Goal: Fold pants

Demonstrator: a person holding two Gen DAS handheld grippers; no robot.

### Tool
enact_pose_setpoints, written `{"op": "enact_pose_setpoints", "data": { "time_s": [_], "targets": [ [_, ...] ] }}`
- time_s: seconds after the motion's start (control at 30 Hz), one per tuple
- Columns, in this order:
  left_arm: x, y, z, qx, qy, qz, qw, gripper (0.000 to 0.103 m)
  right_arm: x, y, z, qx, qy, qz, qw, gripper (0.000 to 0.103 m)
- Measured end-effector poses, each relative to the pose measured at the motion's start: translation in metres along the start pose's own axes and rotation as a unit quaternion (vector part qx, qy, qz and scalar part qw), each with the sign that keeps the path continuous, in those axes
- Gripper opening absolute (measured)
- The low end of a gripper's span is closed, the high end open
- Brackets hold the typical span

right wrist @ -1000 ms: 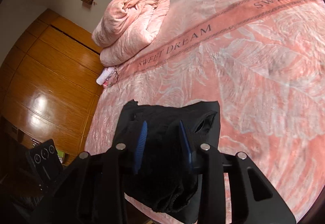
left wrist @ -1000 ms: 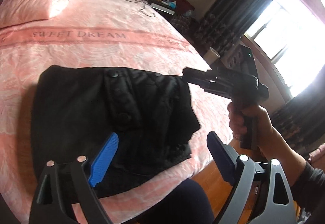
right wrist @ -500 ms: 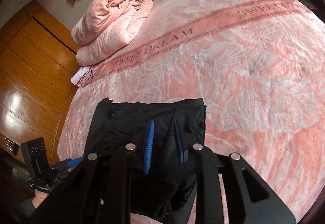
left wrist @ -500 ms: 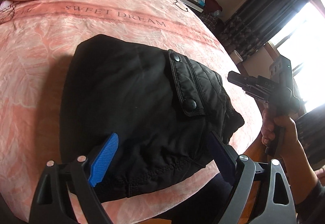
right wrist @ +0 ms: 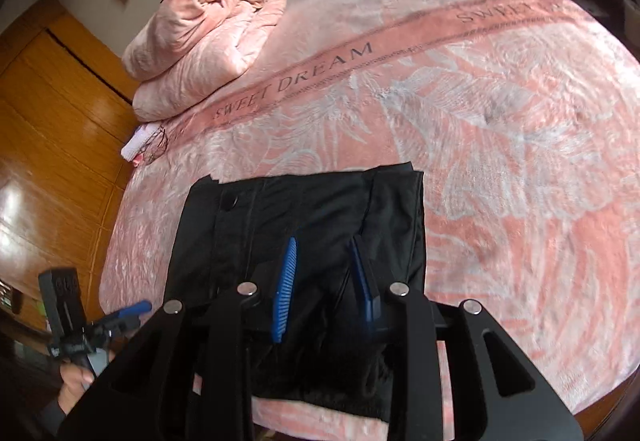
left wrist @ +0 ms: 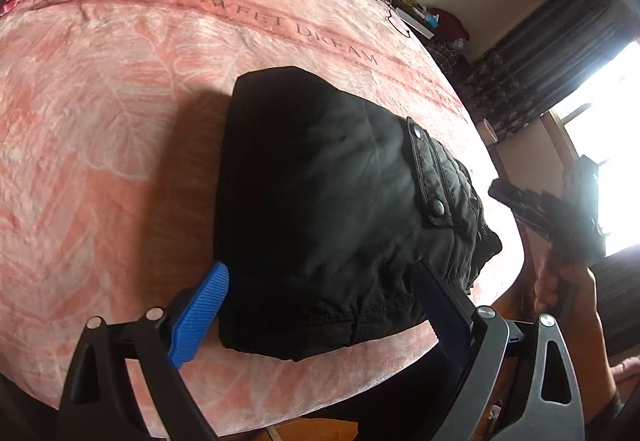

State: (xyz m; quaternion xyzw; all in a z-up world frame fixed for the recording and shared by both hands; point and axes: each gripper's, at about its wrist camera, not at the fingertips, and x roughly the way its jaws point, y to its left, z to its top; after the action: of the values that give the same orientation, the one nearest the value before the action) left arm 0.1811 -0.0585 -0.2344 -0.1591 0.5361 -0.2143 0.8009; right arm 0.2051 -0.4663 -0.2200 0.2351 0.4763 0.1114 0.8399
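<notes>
Both claws hung free over folded pants (left wrist: 320, 209).
Left gripper (left wrist: 320, 301) gaped wide; right gripper (right wrist: 326, 285) narrowed, empty, apparently letting the fold settle.

You see the folded black pants (right wrist: 304, 225) lying flat on the pink blanket (right wrist: 500, 129), near its edge. Your right gripper (right wrist: 324, 281) hangs above them, jaws a little apart, holding nothing. Far left sits a rolled pink quilt (right wrist: 208, 37); your left gripper (right wrist: 132, 311) is near left.
</notes>
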Motion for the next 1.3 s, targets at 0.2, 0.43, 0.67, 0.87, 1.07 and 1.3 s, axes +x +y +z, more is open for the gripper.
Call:
{"op": "enact_pose_setpoints", "data": {
  "time_s": [0.2, 0.43, 0.67, 0.87, 1.07, 1.3],
  "targets": [
    [0.001, 0.014, 0.001, -0.025, 0.004, -0.019, 0.9995, 0.094, 0.02, -0.013, -0.051, 0.017, 0.04, -0.036, 0.998, 0.025],
    [-0.016, 0.036, 0.003, -0.025, 0.003, -0.011, 0.9996, 0.094, -0.018, -0.001, -0.054, 0.024, 0.004, -0.047, 0.999, 0.039],
    [-0.014, 0.06, 0.02, -0.056, 0.025, -0.032, 0.9976, 0.095, 0.011, -0.014, -0.071, 0.023, 0.063, -0.078, 0.995, 0.04],
    [-0.011, 0.091, 0.049, -0.103, 0.048, -0.122, 0.986, 0.099, -0.03, -0.032, -0.049, 0.065, 0.041, -0.028, 0.997, 0.093],
    [0.029, 0.103, 0.077, -0.123, 0.102, -0.168, 0.9727, 0.099, -0.025, -0.083, -0.034, 0.168, 0.086, 0.069, 0.98, 0.098],
    [0.075, 0.109, 0.09, -0.138, 0.142, -0.197, 0.9602, 0.099, 0.005, -0.113, -0.027, 0.203, 0.12, 0.129, 0.963, 0.098]
  ]
}}
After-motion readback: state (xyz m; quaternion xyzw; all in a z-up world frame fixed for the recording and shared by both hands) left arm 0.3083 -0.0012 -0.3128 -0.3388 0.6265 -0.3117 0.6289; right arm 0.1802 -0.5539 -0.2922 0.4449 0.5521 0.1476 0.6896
